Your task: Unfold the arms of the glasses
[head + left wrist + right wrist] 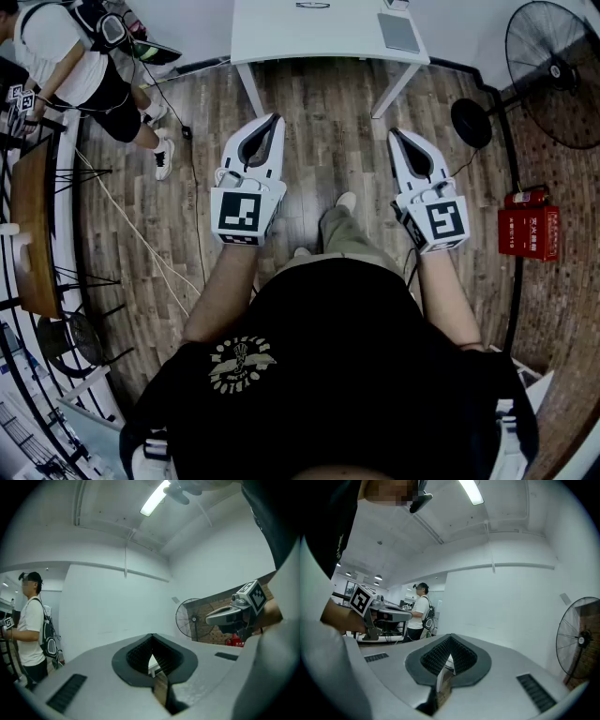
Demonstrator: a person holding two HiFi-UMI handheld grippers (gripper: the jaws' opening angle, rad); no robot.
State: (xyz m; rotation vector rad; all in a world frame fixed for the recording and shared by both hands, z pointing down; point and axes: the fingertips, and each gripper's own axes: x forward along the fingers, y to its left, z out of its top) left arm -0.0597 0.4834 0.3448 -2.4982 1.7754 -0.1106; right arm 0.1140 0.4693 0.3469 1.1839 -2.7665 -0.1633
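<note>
Wooden flooring (319,141) is seen beneath both grippers, with a white table (281,37) beyond them. The left gripper (275,118) and the right gripper (394,132) are held level above the floor. Each has its jaws closed together with nothing gripped. What may be the glasses (312,5) is made out at the table's far edge, well apart from both grippers, but too small to be confirmed.

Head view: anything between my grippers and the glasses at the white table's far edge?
Nothing visible: left gripper and right gripper hang over wood floor short of the table, and what look like the glasses lie on open tabletop.
</note>
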